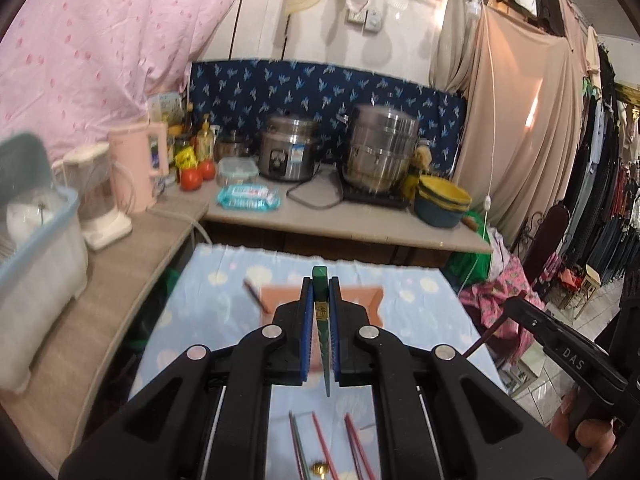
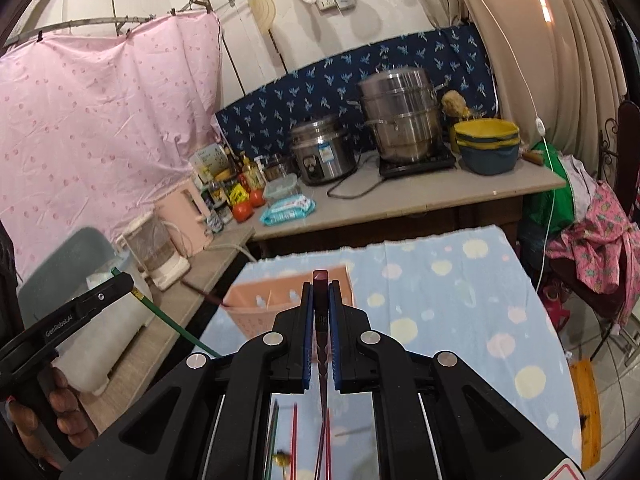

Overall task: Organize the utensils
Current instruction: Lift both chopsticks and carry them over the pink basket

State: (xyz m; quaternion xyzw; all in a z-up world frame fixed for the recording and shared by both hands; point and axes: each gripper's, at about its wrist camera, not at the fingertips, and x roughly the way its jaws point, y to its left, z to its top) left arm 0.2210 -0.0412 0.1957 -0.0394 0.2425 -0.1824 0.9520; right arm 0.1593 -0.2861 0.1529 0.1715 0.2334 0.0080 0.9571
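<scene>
Left gripper is clamped on a green chopstick, blue pads pressed to both sides; the thick square end is seen poking out past the fingertips, the thin tip trailing back toward the camera. From the right wrist view the same chopstick is seen held off the table, long axis slanted, tip pointing down toward the cloth. Right gripper is clamped on a dark red chopstick, same arrangement: butt end forward beyond the fingertips, taper running back between the pads. From the left view that stick is seen sticking out below the jaws, tilted. Both sticks are held in the air above the table with the blue dotted cloth. A pink basket is set on the cloth ahead of both grippers; one dark chopstick is seen leaning out over its left rim, rest of contents cannot be told. More red and green chopsticks are left lying on the cloth below the grippers, roughly parallel, pointing away from the camera.
</scene>
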